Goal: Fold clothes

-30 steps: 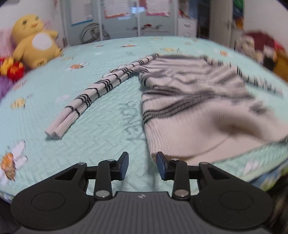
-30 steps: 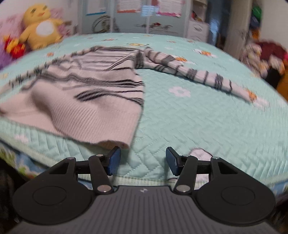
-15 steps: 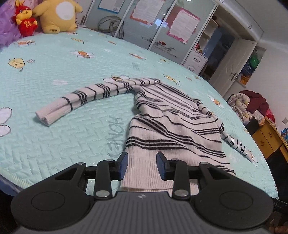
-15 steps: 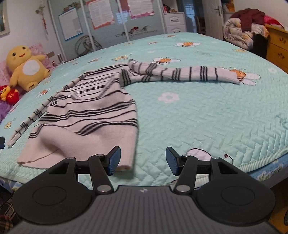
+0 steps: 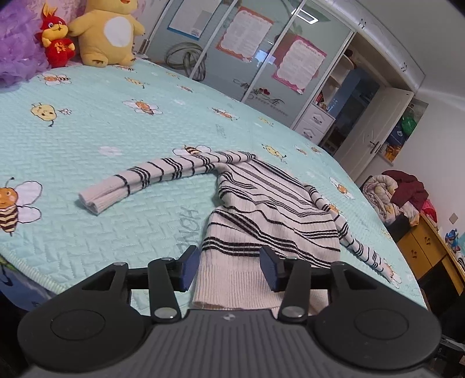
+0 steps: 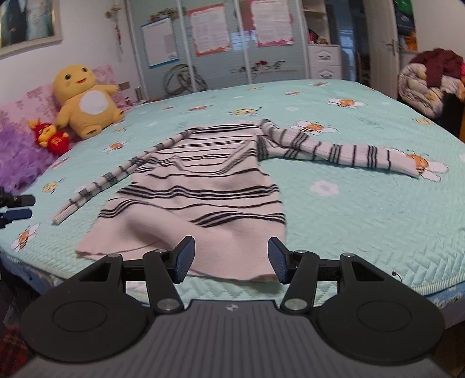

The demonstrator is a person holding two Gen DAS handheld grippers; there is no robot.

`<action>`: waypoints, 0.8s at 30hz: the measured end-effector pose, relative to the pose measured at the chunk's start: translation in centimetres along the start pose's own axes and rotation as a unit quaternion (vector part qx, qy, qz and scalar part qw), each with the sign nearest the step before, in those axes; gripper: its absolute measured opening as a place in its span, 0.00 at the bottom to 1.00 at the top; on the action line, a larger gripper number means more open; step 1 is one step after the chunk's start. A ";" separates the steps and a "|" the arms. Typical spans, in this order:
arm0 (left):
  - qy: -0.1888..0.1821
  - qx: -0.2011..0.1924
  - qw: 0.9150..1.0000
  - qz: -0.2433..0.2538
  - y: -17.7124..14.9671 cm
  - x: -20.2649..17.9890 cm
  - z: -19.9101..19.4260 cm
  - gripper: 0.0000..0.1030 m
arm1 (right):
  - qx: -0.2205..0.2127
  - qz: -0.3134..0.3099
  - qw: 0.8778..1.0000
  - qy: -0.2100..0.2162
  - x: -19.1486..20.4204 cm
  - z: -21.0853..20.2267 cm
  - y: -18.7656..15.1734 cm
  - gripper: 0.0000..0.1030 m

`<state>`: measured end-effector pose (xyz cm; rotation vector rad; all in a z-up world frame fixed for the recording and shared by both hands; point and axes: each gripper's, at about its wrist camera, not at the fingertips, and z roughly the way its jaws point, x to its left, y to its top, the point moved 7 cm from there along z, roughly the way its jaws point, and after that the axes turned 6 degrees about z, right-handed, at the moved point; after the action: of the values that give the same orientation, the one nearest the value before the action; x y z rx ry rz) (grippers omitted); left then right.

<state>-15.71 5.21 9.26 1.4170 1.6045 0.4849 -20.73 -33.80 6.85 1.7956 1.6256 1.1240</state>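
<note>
Bedroom interior, bed in foreground.
Mint quilted bedspread (image 5: pixel 87 139) printed with bees and flowers. Yellow plush toy (image 6: pixel 84 101) and red plush toy (image 6: pixel 51 138) at headboard end. Sliding-door wardrobe (image 6: pixel 221 49) with pink-bordered posters (image 5: pixel 298 65). White door (image 5: pixel 375 130) ajar. Wooden cabinet (image 5: pixel 427 247) beside piled bedding (image 6: pixel 424 84).

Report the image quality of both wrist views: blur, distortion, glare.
Left wrist view: sharp, with crisp stripes on the cream black-striped knit sweater; fisheye bends the mint quilted bedspread edge; a ceiling light reflects in the glossy wardrobe doors. Right wrist view: the sweater's near hem is softly smeared, the yellow plush toy looks clearer; corners are vignetted dark.
</note>
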 end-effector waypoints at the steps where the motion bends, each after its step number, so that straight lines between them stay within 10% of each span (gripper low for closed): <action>1: 0.000 -0.003 1.000 -0.002 0.1 0.0 -0.3 0.49 | 0.001 -0.003 1.000 0.003 0.4 -0.2 0.0 0.55; 12: 0.002 -0.032 0.999 -0.002 1.2 -0.1 -3.9 0.51 | -0.030 -0.117 0.992 0.033 6.7 -4.1 -0.4 0.62; 24: 0.004 -0.022 1.000 -0.003 0.7 -0.1 -5.3 0.54 | -0.063 -0.041 0.993 0.087 7.7 -7.8 1.2 0.64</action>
<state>-19.65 6.70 12.57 1.3788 1.5940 0.5190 -26.62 -28.01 14.14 1.5756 1.6688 1.3457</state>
